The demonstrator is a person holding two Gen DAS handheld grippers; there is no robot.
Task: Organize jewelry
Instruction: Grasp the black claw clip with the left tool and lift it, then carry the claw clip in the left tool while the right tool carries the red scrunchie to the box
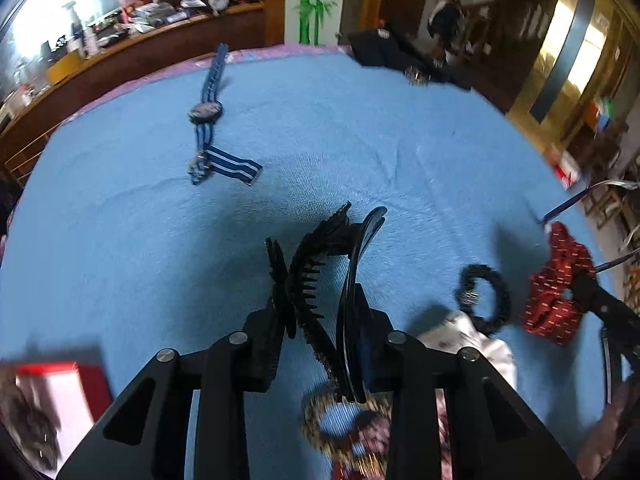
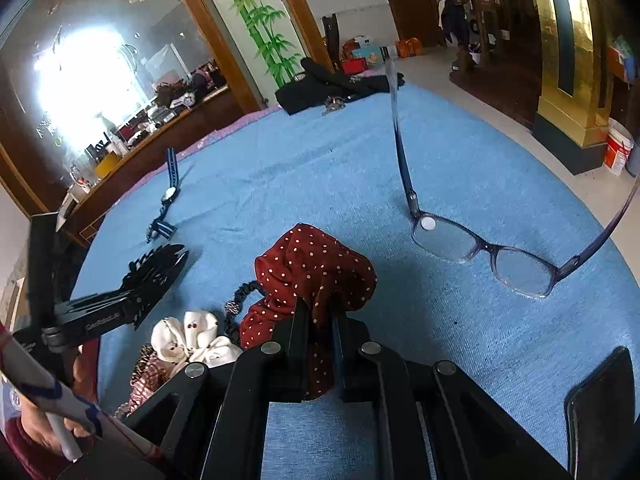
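both sets of fingers are full, the left gripper [image 1: 316, 320] clamping a black toothed hair claw [image 1: 320, 264] and the right gripper [image 2: 320, 336] pinching a red white-dotted fabric scrunchie [image 2: 316, 272], while a blue striped-strap watch [image 1: 206, 114], purple-framed glasses [image 2: 484, 252] and a black braided hair tie [image 1: 486, 298] lie unsorted on the blue-covered bench [image 1: 360, 140], so organizing looks barely begun.

Both wrist cameras look steeply down, close over one blue cloth [image 1: 360, 140], each catching the other's tongs.
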